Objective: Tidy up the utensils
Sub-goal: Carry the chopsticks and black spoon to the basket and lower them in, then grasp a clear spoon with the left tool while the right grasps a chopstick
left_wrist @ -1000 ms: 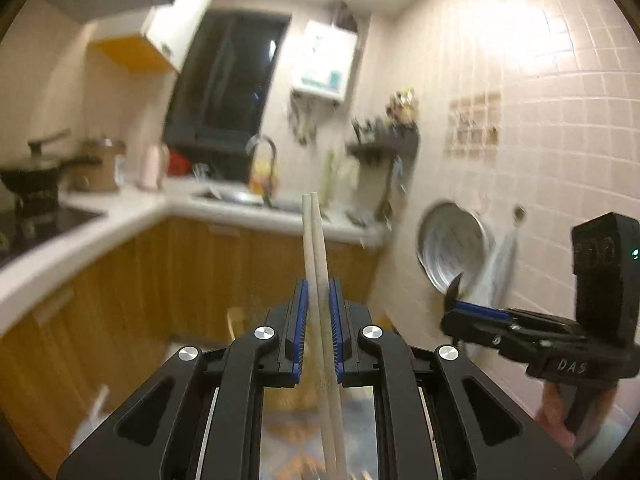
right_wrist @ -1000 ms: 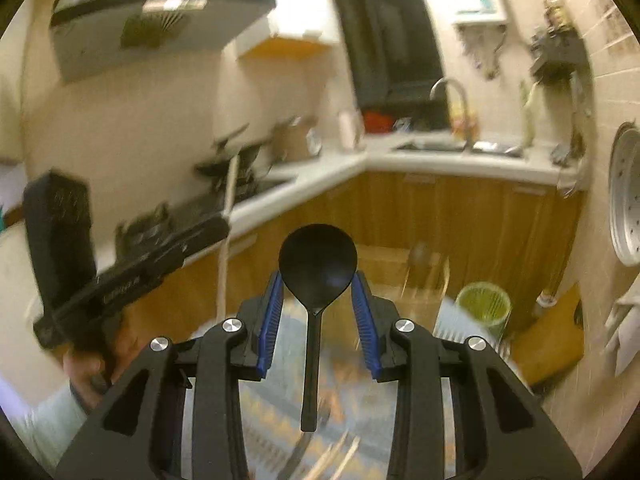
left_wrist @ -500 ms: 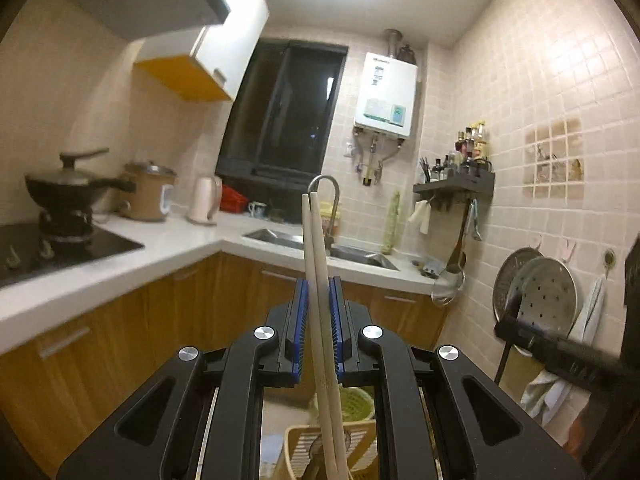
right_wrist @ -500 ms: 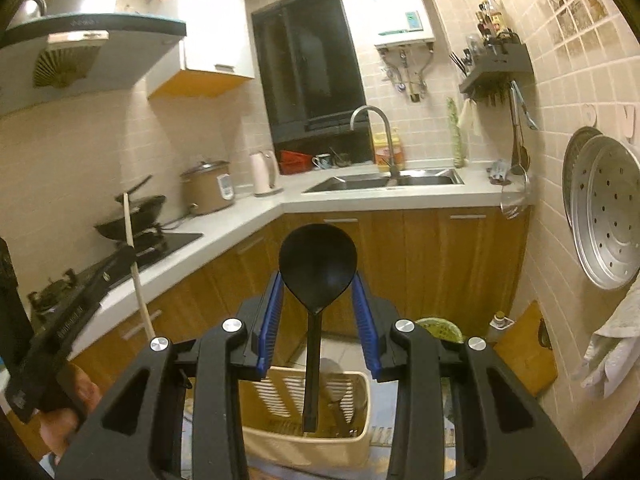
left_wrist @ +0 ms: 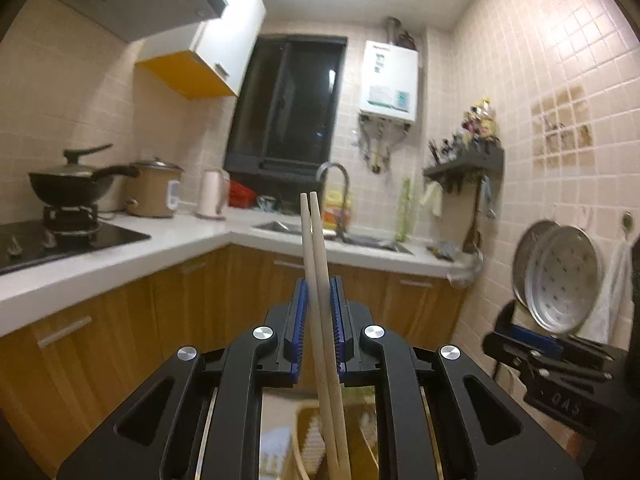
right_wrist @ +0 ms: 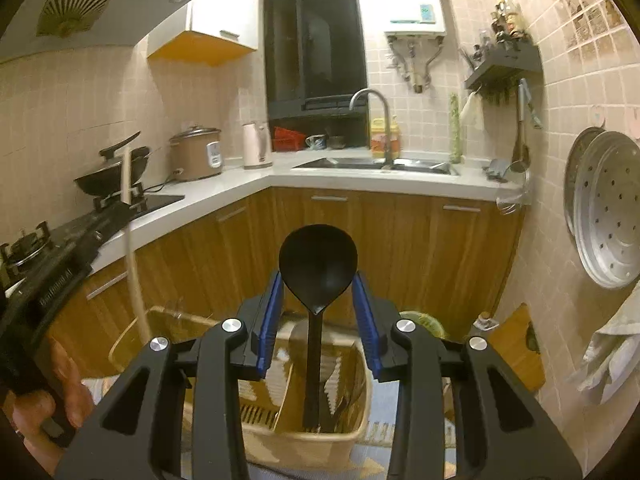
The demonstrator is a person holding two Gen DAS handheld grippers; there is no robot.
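My left gripper (left_wrist: pixel 319 320) is shut on a pair of pale wooden chopsticks (left_wrist: pixel 316 264) that stick up past the fingertips. My right gripper (right_wrist: pixel 318 304) is shut on a black plastic spoon (right_wrist: pixel 318 260), bowl up, handle hanging down into a beige slotted utensil basket (right_wrist: pixel 304 440) below it. The basket also shows under the left gripper (left_wrist: pixel 316 440). In the right wrist view the left gripper (right_wrist: pixel 52 280) and its chopsticks (right_wrist: pixel 130 240) are at the left. In the left wrist view the right gripper (left_wrist: pixel 552 364) is at the right.
An L-shaped white counter (right_wrist: pixel 248 184) over wooden cabinets holds a stove with a black pan (left_wrist: pixel 68 188), a rice cooker (right_wrist: pixel 196 154), a kettle and a sink (right_wrist: pixel 376 164). Steamer trays (right_wrist: pixel 608 208) and a towel hang on the tiled right wall. A green bin (right_wrist: pixel 424 322) stands on the floor.
Both grippers have tilted from the floor and cabinets up to the kitchen, then steadied. The basket has come into view below them. Both grips stay shut.
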